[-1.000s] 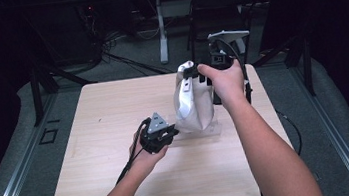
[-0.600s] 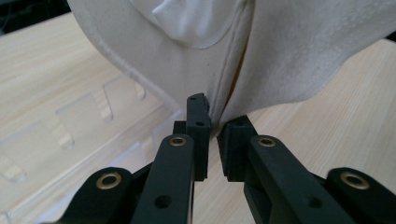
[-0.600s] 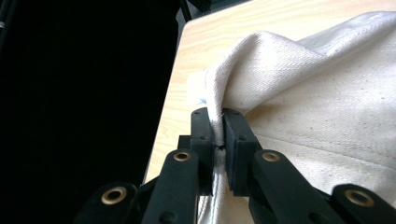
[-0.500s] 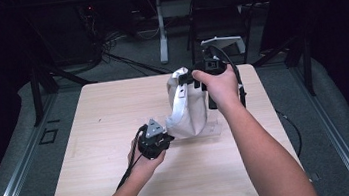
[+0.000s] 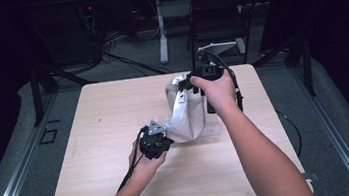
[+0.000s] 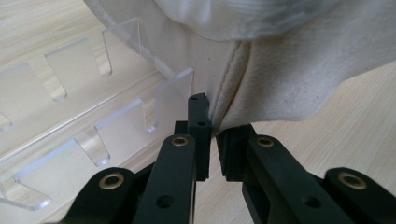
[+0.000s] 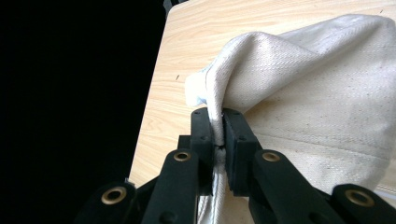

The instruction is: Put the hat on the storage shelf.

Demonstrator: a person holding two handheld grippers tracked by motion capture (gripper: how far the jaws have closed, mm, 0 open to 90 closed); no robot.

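Counter (image 5: 93, 153) of pale wood carries a cream canvas bag (image 5: 190, 121), which stands bunched near the middle, partly over a clear plastic rack (image 6: 93, 116) with slotted teeth lying flat beside it. A strap (image 5: 178, 108) runs down the bag's front. The right tongs (image 7: 218, 126), up at the bag's top, are clamped tight on a fold of its rim. The left tongs (image 6: 210, 135), low at the bag's base just beside the rack, have just been closing and now pinch a seam of the cloth.
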